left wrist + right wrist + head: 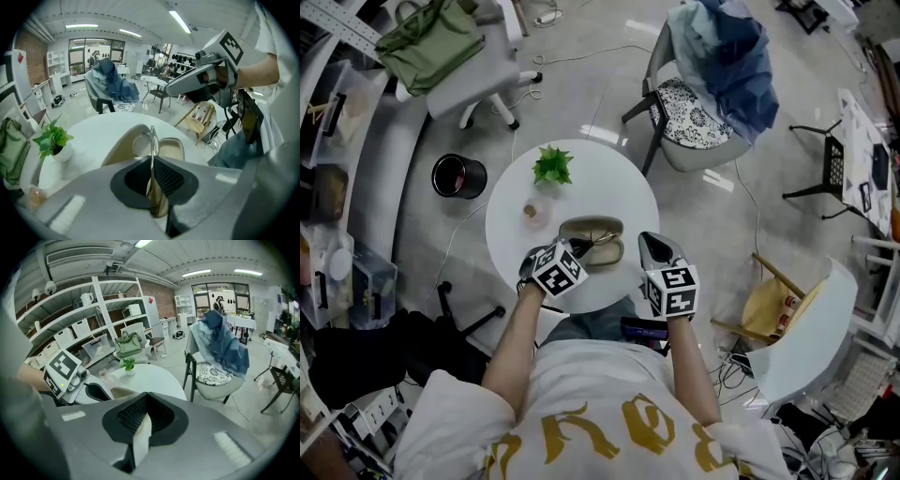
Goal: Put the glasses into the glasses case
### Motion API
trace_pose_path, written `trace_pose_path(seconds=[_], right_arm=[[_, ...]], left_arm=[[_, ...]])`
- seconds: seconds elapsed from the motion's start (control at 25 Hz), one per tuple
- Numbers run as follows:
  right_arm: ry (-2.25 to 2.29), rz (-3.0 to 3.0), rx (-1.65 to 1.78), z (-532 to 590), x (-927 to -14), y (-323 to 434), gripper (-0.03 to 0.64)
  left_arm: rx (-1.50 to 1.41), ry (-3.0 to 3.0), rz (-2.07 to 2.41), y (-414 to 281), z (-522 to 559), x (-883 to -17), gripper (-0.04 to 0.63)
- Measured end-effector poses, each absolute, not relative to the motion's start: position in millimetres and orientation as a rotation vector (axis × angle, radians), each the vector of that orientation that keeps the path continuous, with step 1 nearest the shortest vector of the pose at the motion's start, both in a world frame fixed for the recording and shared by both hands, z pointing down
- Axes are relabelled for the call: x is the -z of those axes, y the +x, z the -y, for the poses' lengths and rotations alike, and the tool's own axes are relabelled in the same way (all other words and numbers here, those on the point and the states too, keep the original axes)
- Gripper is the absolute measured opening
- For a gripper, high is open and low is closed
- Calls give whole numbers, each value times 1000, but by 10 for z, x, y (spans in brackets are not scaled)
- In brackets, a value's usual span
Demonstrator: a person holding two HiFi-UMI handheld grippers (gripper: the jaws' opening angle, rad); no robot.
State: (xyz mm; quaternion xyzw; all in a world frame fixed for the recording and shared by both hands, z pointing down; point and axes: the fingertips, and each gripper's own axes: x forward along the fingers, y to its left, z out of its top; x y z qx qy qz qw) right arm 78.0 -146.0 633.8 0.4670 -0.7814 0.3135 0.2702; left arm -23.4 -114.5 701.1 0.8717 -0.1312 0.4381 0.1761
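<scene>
The left claw (151, 159) pinches the glasses (151, 133) by the frame, edge-on just above the open case (171, 150) — held so, likely, to slide lenses-first into its hollow. The right claw (147, 397) — pressed together, empty — hangs right of the case.

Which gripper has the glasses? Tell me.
The left gripper: its jaws are shut on the glasses at the open case. The right gripper is shut on nothing.

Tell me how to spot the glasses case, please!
Find the round white table. On its near half lies an open tan oval glasses case. Unlike the small green potted plant behind it, it is flat and hinged open.
</scene>
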Motion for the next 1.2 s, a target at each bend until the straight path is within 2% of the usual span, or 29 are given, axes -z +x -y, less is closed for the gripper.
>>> trace_pose_path(seconds=[0.52, 0.92, 1.2], right_arm=[[1265, 2096, -872, 1567, -6384, 843, 25], [1281, 2102, -855, 1557, -6296, 869, 25], [1327, 2111, -836, 1555, -6177, 941, 24]], left_arm=[[-1440, 2454, 218, -126, 1038, -7278, 18], [-1435, 2469, 238, -146, 1077, -7284, 25], [-1380, 2481, 267, -93, 1090, -7216, 65]])
